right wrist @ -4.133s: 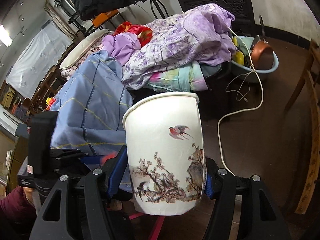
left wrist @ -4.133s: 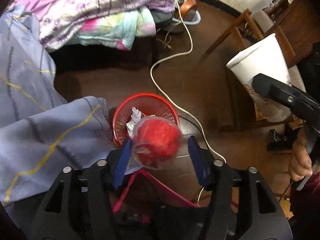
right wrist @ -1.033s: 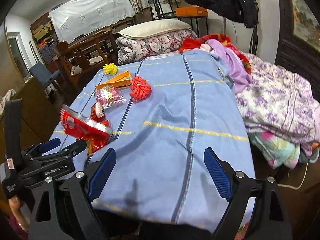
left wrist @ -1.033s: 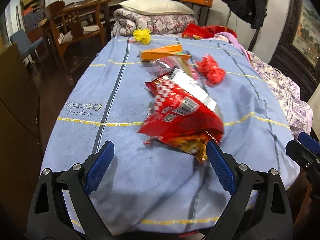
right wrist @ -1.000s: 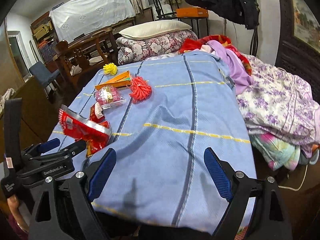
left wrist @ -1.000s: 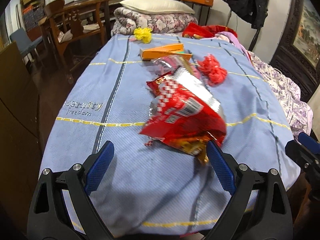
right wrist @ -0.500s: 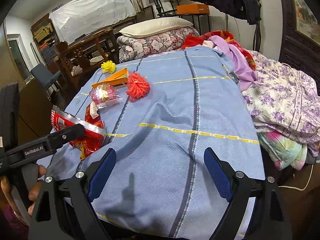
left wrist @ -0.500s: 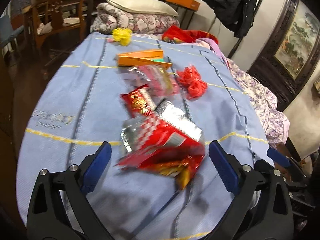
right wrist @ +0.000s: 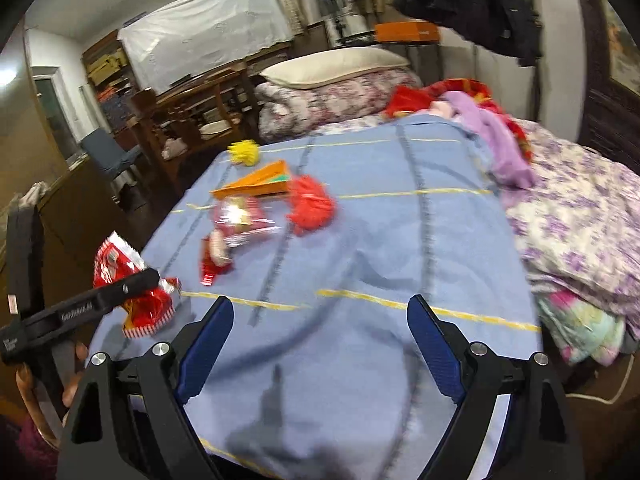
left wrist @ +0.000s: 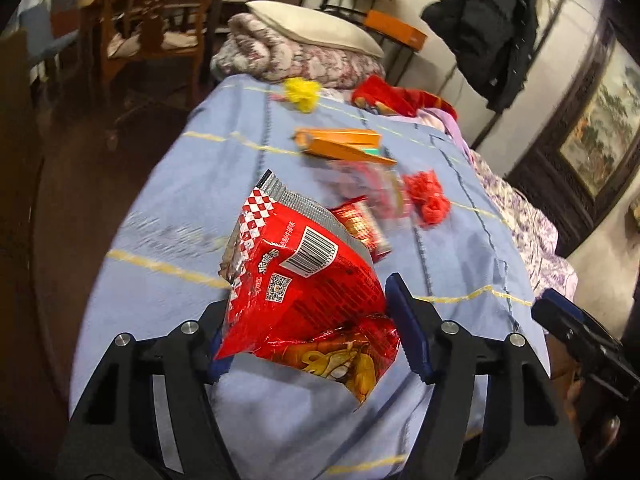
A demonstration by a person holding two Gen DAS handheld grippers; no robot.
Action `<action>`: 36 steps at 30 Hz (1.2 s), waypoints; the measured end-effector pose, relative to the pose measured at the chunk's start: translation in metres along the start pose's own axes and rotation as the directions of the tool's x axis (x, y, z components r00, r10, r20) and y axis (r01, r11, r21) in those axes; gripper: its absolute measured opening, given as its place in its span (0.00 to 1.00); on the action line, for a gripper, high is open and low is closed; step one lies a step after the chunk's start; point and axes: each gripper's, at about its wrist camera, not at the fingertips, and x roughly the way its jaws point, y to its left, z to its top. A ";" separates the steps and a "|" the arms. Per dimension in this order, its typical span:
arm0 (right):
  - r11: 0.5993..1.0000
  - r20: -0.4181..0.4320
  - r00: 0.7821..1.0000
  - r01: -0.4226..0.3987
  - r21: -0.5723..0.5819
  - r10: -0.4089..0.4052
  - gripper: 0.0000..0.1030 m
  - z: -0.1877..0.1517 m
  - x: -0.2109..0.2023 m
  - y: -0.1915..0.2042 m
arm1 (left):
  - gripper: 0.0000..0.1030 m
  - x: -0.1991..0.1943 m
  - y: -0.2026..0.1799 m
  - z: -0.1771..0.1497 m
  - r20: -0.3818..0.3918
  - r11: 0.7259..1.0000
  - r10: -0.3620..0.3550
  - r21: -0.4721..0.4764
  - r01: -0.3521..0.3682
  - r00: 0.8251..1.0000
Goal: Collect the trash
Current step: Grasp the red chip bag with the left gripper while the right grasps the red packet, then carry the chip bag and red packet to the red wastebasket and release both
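A red snack bag [left wrist: 304,280] stands tilted between the fingers of my left gripper [left wrist: 308,320]. The jaws are closing, and the right pad [left wrist: 404,320] presses its side while the left pad is hidden behind it. From the right wrist, the bag [right wrist: 116,264] shows at the bed's left edge behind the left gripper's finger [right wrist: 120,292]. My right gripper [right wrist: 320,308] hangs open over bare blue bedcover [right wrist: 380,248], holding nothing. Farther up the bed lie a small red packet [left wrist: 360,224], a clear packet [right wrist: 240,216], a red tuft [right wrist: 312,204], an orange box [left wrist: 344,144] and a yellow tuft [left wrist: 302,94].
A pillow [left wrist: 312,32] on a folded quilt sits at the bed's head. Wooden chairs [left wrist: 152,36] stand to the left over dark floor. Purple floral bedding and clothes [right wrist: 580,216] pile up on the right. A dark coat [left wrist: 492,32] hangs on the far wall.
The left jaws have narrowed around the red snack bag, which has gone from lying flat to standing tilted between them. The left view has swung right. The right gripper has edged forward, still open.
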 end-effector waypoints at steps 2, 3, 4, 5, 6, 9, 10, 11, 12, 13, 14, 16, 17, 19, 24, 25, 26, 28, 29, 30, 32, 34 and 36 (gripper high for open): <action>0.999 -0.015 0.999 -0.031 -0.015 0.031 0.82 0.005 0.009 0.012 | 0.64 -0.005 0.011 -0.003 0.004 1.000 0.012 -0.017 -0.012 1.000; 0.999 -0.027 0.999 -0.042 -0.031 0.042 0.79 0.009 0.017 0.020 | 0.64 -0.007 0.015 -0.004 0.006 1.000 0.015 -0.024 -0.014 1.000; 0.998 -0.036 0.998 -0.049 -0.044 0.047 0.75 0.011 0.022 0.026 | 0.64 -0.008 0.019 -0.005 0.010 0.999 0.014 -0.032 -0.013 1.000; 0.997 -0.050 0.997 -0.061 -0.055 0.058 0.73 0.014 0.029 0.033 | 0.64 -0.009 0.022 -0.006 0.014 0.999 0.015 -0.038 -0.015 1.000; 0.995 -0.069 0.995 -0.081 -0.060 0.077 0.69 0.017 0.037 0.041 | 0.64 -0.010 0.024 -0.006 0.017 0.999 0.018 -0.039 -0.017 1.000; 0.990 -0.119 0.987 -0.118 -0.075 0.108 0.66 0.024 0.061 0.062 | 0.64 -0.010 0.032 -0.008 0.028 0.999 0.022 -0.046 -0.020 0.999; 0.989 -0.134 0.985 -0.120 -0.084 0.108 0.66 0.026 0.069 0.069 | 0.64 -0.010 0.034 -0.008 0.029 0.999 0.015 -0.051 -0.013 0.999; 0.987 -0.160 0.981 -0.129 -0.097 0.113 0.65 0.028 0.082 0.077 | 0.64 -0.009 0.036 -0.009 0.029 0.998 0.010 -0.055 -0.008 1.000; 0.986 -0.170 0.979 -0.130 -0.104 0.111 0.64 0.028 0.088 0.083 | 0.64 -0.009 0.037 -0.009 0.030 0.998 0.006 -0.057 -0.004 1.000; 0.986 -0.175 0.979 -0.125 -0.114 0.104 0.64 0.029 0.094 0.087 | 0.64 -0.008 0.039 -0.009 0.031 0.998 0.006 -0.057 -0.004 1.000; 0.985 -0.180 0.980 -0.114 -0.127 0.090 0.64 0.030 0.102 0.092 | 0.64 -0.009 0.040 -0.009 0.033 0.998 0.007 -0.057 -0.005 0.999; 0.985 -0.188 0.980 -0.094 -0.145 0.066 0.64 0.032 0.114 0.098 | 0.64 -0.009 0.042 -0.010 0.036 0.998 0.006 -0.057 -0.004 0.999; 0.985 -0.192 0.980 -0.083 -0.152 0.053 0.64 0.034 0.120 0.100 | 0.64 -0.009 0.042 -0.010 0.037 0.998 0.002 -0.057 0.000 0.999; 0.985 -0.212 0.977 -0.071 -0.160 0.036 0.62 0.034 0.130 0.103 | 0.64 -0.007 0.042 -0.010 0.037 0.998 0.000 -0.060 0.003 0.999; 0.982 -0.215 0.975 -0.094 -0.165 0.057 0.32 0.031 0.125 0.106 | 0.64 -0.009 0.044 -0.011 0.039 0.997 -0.011 -0.069 0.014 0.999; 0.981 -0.211 0.976 -0.096 -0.170 0.060 0.32 0.030 0.121 0.106 | 0.64 -0.011 0.043 -0.011 0.043 0.998 -0.013 -0.068 0.016 0.999; 0.979 -0.201 0.978 -0.100 -0.177 0.064 0.32 0.026 0.110 0.107 | 0.64 -0.013 0.040 -0.011 0.048 0.998 -0.015 -0.065 0.018 0.999; 0.978 -0.195 0.977 -0.116 -0.171 0.082 0.32 0.024 0.099 0.106 | 0.64 -0.019 0.035 -0.011 0.057 0.998 -0.018 -0.052 0.021 0.998; 0.978 -0.187 0.978 -0.124 -0.166 0.093 0.32 0.022 0.090 0.104 | 0.64 -0.021 0.033 -0.011 0.060 0.999 -0.018 -0.047 0.021 0.998; 0.979 -0.175 0.980 -0.126 -0.162 0.097 0.32 0.021 0.080 0.103 | 0.64 -0.023 0.030 -0.011 0.064 0.999 -0.019 -0.041 0.022 0.998; 0.980 -0.152 0.983 -0.123 -0.157 0.099 0.32 0.020 0.063 0.099 | 0.64 -0.031 0.022 -0.012 0.073 0.999 -0.027 -0.030 0.029 0.997; 0.981 -0.130 0.986 -0.122 -0.148 0.103 0.32 0.018 0.046 0.094 | 0.64 -0.038 0.013 -0.014 0.080 0.999 -0.035 -0.017 0.036 0.996; 0.983 -0.105 0.989 -0.115 -0.142 0.100 0.32 0.017 0.028 0.088 | 0.64 -0.044 0.006 -0.015 0.085 0.999 -0.040 -0.006 0.041 0.996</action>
